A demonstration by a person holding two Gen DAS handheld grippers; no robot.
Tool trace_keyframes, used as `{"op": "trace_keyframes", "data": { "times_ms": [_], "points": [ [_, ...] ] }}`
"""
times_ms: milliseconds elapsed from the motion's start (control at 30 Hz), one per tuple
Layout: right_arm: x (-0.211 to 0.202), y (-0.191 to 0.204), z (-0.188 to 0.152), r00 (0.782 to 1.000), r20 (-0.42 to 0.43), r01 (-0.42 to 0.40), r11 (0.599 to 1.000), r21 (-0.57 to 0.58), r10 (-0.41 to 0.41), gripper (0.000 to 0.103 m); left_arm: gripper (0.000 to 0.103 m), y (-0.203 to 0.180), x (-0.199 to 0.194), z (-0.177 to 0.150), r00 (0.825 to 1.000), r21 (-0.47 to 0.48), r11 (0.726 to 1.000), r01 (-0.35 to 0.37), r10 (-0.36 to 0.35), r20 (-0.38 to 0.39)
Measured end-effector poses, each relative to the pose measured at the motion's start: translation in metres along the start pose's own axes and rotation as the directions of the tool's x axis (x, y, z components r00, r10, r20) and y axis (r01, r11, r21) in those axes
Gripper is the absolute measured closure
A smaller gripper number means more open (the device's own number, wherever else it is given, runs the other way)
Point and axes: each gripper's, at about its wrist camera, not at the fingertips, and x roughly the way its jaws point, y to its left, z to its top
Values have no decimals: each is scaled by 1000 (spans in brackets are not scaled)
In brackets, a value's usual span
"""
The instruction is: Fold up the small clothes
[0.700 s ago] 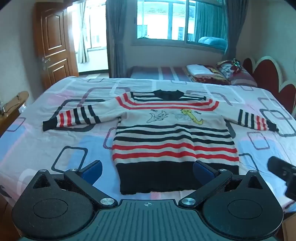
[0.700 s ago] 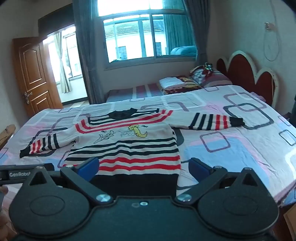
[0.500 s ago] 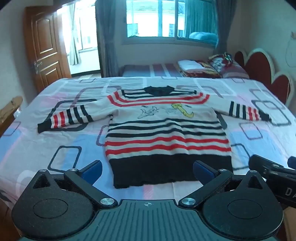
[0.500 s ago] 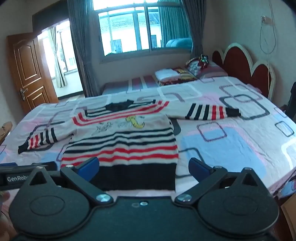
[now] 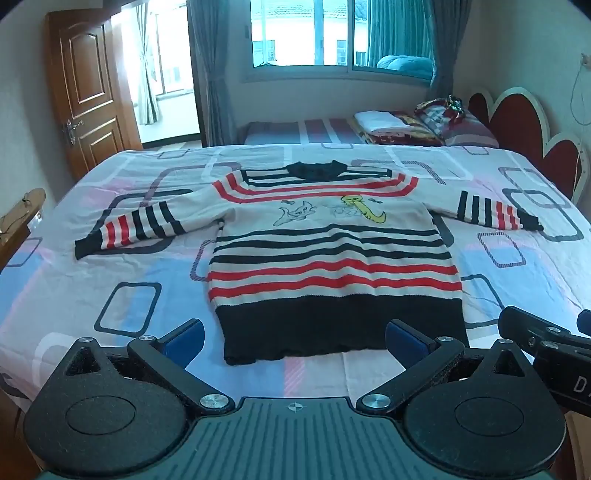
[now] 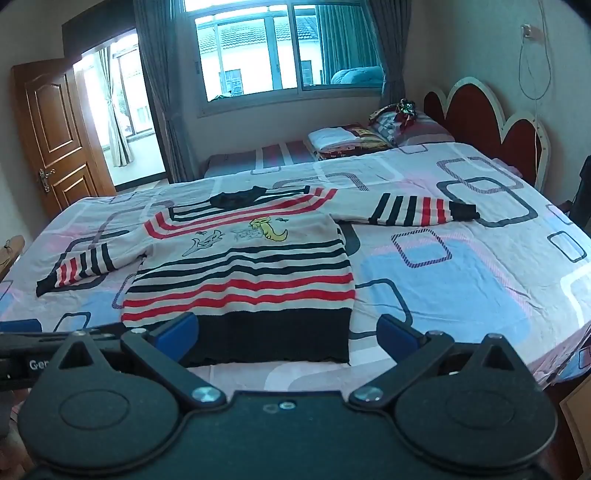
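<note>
patterned bed (image 5: 129, 295), wooden door (image 5: 86, 92), window (image 5: 303, 33)

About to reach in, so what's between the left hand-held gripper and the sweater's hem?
Only bare bedsheet separates the left hand-held gripper from the sweater, in the left wrist view.

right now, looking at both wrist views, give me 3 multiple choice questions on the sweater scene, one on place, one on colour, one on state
1. Where does the sweater lie?
A. flat on the bed
B. on the floor
C. on the folded pile by the headboard

2. What colour is the sweater's bottom band?
A. red
B. black
C. yellow

3. How do the left claw and right claw stand?
A. both shut on the hem
B. one open, one shut
C. both open, holding nothing

Answers: 1 A, it is spread with both sleeves out on the patterned sheet. 2 B, the hem band is black below the red stripes. 3 C, each pair of blue pads stands wide apart over the near edge.
</note>
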Motion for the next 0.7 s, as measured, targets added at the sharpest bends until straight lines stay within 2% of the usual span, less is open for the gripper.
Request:
{"op": "trace_keyframes", "data": {
  "times_ms": [700],
  "points": [
    [1, -6, 3, 1000, 16, 10, 1000, 16, -10, 1, 0, 1, 9, 7, 1000, -16, 1000, -11, 11, -12]
  ]
}}
